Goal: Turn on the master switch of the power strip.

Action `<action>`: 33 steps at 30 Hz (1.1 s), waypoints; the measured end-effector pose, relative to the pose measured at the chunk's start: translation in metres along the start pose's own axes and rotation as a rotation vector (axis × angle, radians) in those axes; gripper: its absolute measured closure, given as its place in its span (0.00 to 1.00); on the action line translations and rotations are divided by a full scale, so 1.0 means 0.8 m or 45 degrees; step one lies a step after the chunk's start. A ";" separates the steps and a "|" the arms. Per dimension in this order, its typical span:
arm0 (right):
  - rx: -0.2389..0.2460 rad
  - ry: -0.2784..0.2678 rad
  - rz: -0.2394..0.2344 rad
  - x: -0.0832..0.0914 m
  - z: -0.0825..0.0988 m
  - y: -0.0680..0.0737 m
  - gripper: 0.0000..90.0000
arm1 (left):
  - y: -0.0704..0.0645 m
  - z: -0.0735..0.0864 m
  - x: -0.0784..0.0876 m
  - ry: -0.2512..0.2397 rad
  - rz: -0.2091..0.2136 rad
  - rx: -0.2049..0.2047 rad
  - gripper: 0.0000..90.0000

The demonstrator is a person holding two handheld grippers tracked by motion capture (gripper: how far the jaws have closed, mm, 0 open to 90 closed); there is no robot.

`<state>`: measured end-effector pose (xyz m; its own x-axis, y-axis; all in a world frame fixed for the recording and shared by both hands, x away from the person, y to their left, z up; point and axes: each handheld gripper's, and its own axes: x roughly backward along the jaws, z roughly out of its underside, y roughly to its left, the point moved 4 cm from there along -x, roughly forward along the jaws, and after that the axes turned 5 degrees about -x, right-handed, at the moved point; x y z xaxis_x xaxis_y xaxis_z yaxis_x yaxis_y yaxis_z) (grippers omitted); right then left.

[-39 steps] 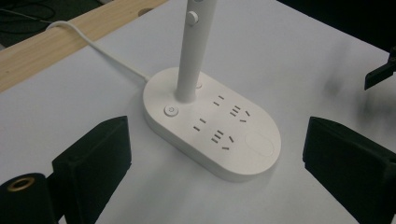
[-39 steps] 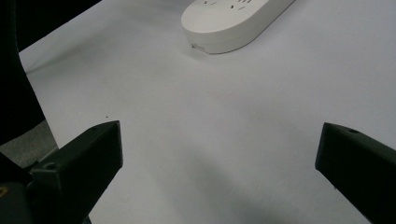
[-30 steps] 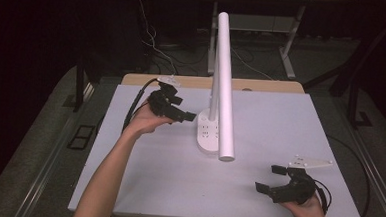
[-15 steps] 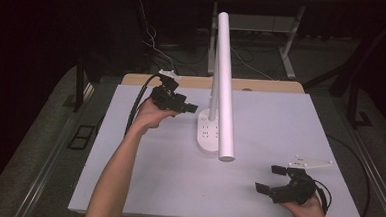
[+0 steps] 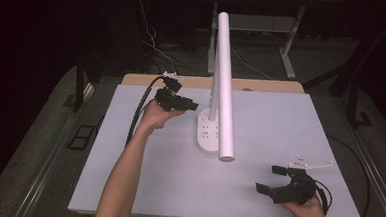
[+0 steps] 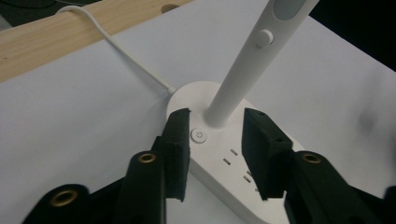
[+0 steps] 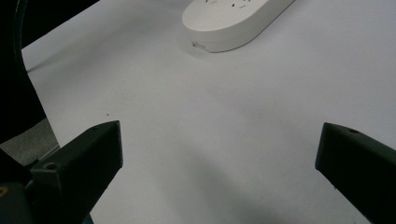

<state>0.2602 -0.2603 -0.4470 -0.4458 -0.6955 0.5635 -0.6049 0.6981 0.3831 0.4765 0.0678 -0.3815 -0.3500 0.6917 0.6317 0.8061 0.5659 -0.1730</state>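
A white desk lamp stands mid-table: an oval base (image 5: 207,135) with sockets, and a long tube head (image 5: 225,95) reaching toward me. My left gripper (image 5: 193,107) hovers at the base's left side. In the left gripper view its jaws (image 6: 217,127) have just been closing and stand narrowed but open. They straddle the round power button (image 6: 199,136) and the foot of the lamp stem (image 6: 243,70), with neither pad pressing on anything. My right gripper (image 5: 271,178) rests wide open near the front right; the end of the lamp base (image 7: 233,21) lies well beyond its jaws (image 7: 219,140).
The lamp's white cable (image 6: 126,56) runs from the base back over a wooden strip (image 5: 262,85) along the table's far edge. The white tabletop (image 5: 290,123) has bare room right of the lamp. Dark floor and cables lie beyond the table.
My left gripper has shifted slightly toward the lamp base and lower, and its jaws have narrowed. The right gripper and the lamp have stayed put.
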 end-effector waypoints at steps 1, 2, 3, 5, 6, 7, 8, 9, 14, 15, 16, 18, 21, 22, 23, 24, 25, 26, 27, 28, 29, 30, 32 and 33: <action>0.000 0.001 0.000 0.000 0.000 0.000 0.00 | 0.000 0.000 -0.001 -0.002 0.002 -0.009 0.74; 0.001 0.002 0.000 0.000 0.000 0.000 0.00 | -0.001 0.000 -0.003 -0.011 0.004 -0.008 0.78; 0.001 0.003 0.000 0.000 0.000 0.000 0.00 | -0.002 -0.001 -0.005 -0.017 0.003 -0.006 0.82; 0.001 0.001 -0.001 0.000 0.000 0.000 0.00 | -0.003 -0.001 -0.009 -0.007 -0.008 -0.015 0.89; 0.001 0.000 -0.001 0.000 0.000 0.000 0.00 | -0.004 -0.001 -0.011 -0.005 -0.008 -0.016 0.92; 0.004 -0.001 -0.001 0.000 0.000 0.000 0.00 | -0.004 -0.001 -0.013 0.002 -0.012 -0.020 0.94; 0.003 -0.001 -0.003 0.001 0.000 0.001 0.00 | -0.004 0.000 -0.015 0.008 -0.014 -0.027 0.97; 0.000 -0.002 -0.003 0.001 0.000 0.001 0.00 | -0.004 0.000 -0.017 0.016 -0.015 -0.024 0.98; 0.006 -0.003 -0.002 0.000 0.000 0.001 0.00 | -0.005 0.003 -0.029 0.041 -0.036 -0.027 0.99; 0.007 -0.003 -0.003 0.000 0.000 0.001 0.00 | -0.005 0.003 -0.031 0.041 -0.039 -0.019 0.99; 0.007 -0.003 -0.004 0.000 0.001 0.001 0.00 | -0.005 0.004 -0.032 0.039 -0.041 -0.017 0.99; 0.008 -0.003 -0.004 0.000 0.001 0.001 0.00 | -0.004 0.005 -0.035 0.049 -0.036 -0.022 0.99; 0.006 0.000 -0.005 0.000 0.001 0.002 0.00 | -0.005 0.006 -0.041 0.049 -0.034 -0.003 0.99; 0.007 0.002 -0.005 0.000 0.001 0.002 0.00 | -0.005 0.007 -0.043 0.052 -0.032 0.005 0.99; 0.008 0.001 -0.004 0.000 0.001 0.002 0.00 | -0.005 0.008 -0.045 0.056 -0.033 0.004 0.99; 0.010 0.000 -0.005 0.000 0.001 0.002 0.00 | -0.006 0.008 -0.047 0.050 -0.037 0.013 0.99; 0.010 -0.001 -0.005 0.000 0.001 0.002 0.00 | -0.006 0.008 -0.048 0.055 -0.035 0.008 0.99; 0.012 -0.001 -0.005 0.000 0.001 0.002 0.00 | -0.007 0.008 -0.051 0.055 -0.034 0.014 0.99; 0.011 0.001 -0.004 0.000 0.001 0.002 0.00 | -0.006 0.008 -0.053 0.053 -0.044 0.004 0.99; 0.011 0.000 -0.005 0.000 0.001 0.002 0.00 | -0.007 0.009 -0.054 0.053 -0.041 0.005 0.99; 0.012 0.000 -0.005 0.000 0.001 0.002 0.00 | -0.007 0.009 -0.056 0.063 -0.042 0.003 1.00; 0.012 -0.001 -0.006 0.000 0.001 0.002 0.00 | -0.007 0.010 -0.058 0.063 -0.040 0.009 0.99; 0.013 0.001 -0.006 0.000 0.001 0.002 0.00 | -0.007 0.012 -0.060 0.076 -0.042 0.009 1.00; 0.014 0.002 -0.007 0.000 0.001 0.002 0.00 | -0.006 0.013 -0.061 0.081 -0.041 0.009 1.00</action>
<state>0.2583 -0.2593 -0.4469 -0.4418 -0.6990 0.5624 -0.6144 0.6925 0.3780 0.4848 0.0356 -0.4192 -0.3447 0.6434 0.6835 0.7912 0.5910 -0.1572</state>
